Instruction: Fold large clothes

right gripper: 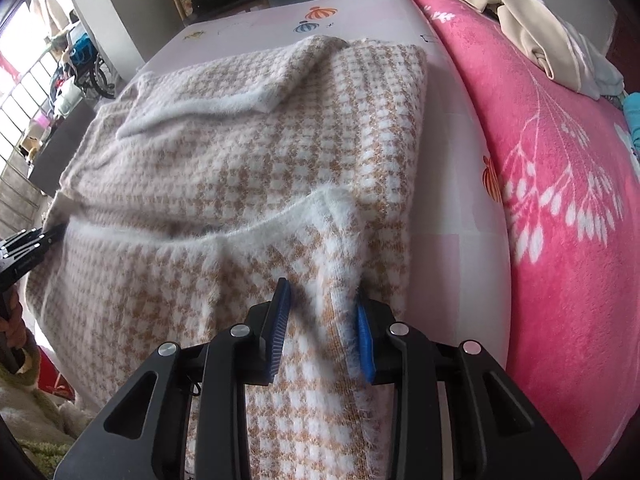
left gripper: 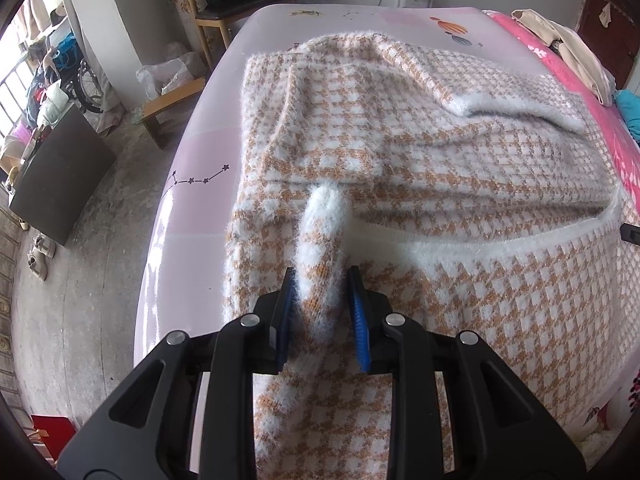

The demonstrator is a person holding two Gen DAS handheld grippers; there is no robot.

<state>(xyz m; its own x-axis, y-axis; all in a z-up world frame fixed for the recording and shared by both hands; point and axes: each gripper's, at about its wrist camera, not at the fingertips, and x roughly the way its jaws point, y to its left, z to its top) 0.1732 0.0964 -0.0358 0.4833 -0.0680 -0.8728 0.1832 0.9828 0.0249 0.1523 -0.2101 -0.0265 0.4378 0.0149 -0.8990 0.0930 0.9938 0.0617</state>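
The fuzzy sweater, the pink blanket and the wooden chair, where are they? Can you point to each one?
fuzzy sweater (left gripper: 460,168), left wrist view, on the checked body panel.
pink blanket (right gripper: 568,208), right wrist view, on the white leaf print.
wooden chair (left gripper: 208,36), left wrist view, on its front leg.

Left claw (left gripper: 320,280): fingers pointing forward, blue pads (left gripper: 357,320) closed on a raised ridge of fabric pinched between them. Right claw (right gripper: 322,292): same forward pose, pads (right gripper: 280,320) clamped on a bunched fold. In the right wrist view the left claw sits at far left, level with the right.
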